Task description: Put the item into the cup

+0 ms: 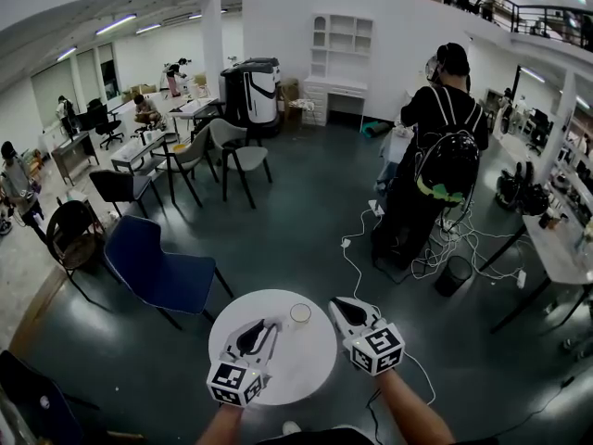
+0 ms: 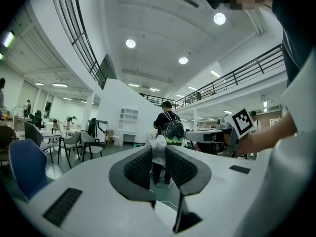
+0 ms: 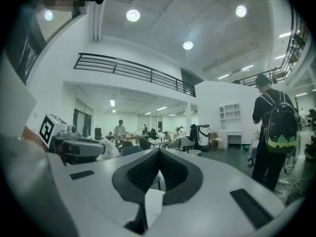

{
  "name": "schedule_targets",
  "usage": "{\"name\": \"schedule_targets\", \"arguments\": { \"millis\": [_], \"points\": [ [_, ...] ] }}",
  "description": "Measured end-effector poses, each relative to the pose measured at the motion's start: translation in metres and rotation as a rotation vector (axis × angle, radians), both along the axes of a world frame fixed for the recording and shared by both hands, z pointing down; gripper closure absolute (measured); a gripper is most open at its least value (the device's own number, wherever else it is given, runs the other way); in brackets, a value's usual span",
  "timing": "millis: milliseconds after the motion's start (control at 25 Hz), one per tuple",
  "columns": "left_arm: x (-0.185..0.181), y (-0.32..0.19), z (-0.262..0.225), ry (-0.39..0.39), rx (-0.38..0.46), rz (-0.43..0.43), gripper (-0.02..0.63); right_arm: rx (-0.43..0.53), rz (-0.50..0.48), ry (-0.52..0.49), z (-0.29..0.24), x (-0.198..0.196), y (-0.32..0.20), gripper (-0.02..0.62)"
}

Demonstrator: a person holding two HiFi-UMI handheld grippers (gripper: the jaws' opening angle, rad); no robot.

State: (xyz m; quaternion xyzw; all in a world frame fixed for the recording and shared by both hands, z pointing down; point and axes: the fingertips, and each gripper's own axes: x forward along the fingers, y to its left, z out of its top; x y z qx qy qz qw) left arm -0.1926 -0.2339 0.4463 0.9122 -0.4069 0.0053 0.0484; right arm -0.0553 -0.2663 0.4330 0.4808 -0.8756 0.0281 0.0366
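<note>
Item [image 2: 159,149]: it's in your left gripper [image 1: 267,330], pinched at the very tips, with both pads pressing its sides. It's white and crumpled-looking, and I can't tell the material. Its long axis stands up and down between the pads, taller than wide, and its top pokes above the jaw line.

Right gripper [image 3: 159,153]: jaws clenched together with nothing between them.

The relation that matters:
- Cup [image 1: 300,313] is on the table [image 1: 296,360], near its far edge. It's upright, mouth up.
- From your left jaws the cup lies ahead and to the right, close to the tips but not touching.
- In the head view it sits between the two grippers' tips, about equally near each. Left carries the item, so left is the hand that counts.
- Neither gripper view shows the cup, because the gripper bodies block the tabletop.

My read:
- The item is grasped and not yet over the cup, so the drop-in is still to do.
- Your left gripper lies about level with the item's low end hanging down.
- Carry it right until that low end is over the rim, then let go.
- The tall shape should go in end-first. A sideways nudge on the rim could tip the cup.

Count:
- 1 item
- 1 cup
- 1 table
- 2 grippers

A person with a backpack [image 1: 445,146] stands well beyond the table, out of the way.
</note>
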Motion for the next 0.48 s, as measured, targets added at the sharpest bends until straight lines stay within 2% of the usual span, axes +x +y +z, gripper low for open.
{"name": "schedule_targets", "arguments": {
  "millis": [480],
  "points": [
    [-0.008, -0.036, 0.025, 0.002, -0.045, 0.008, 0.512, -0.031, 0.025, 0.014, 0.018, -0.001, -0.032, 0.580]
  ]
}}
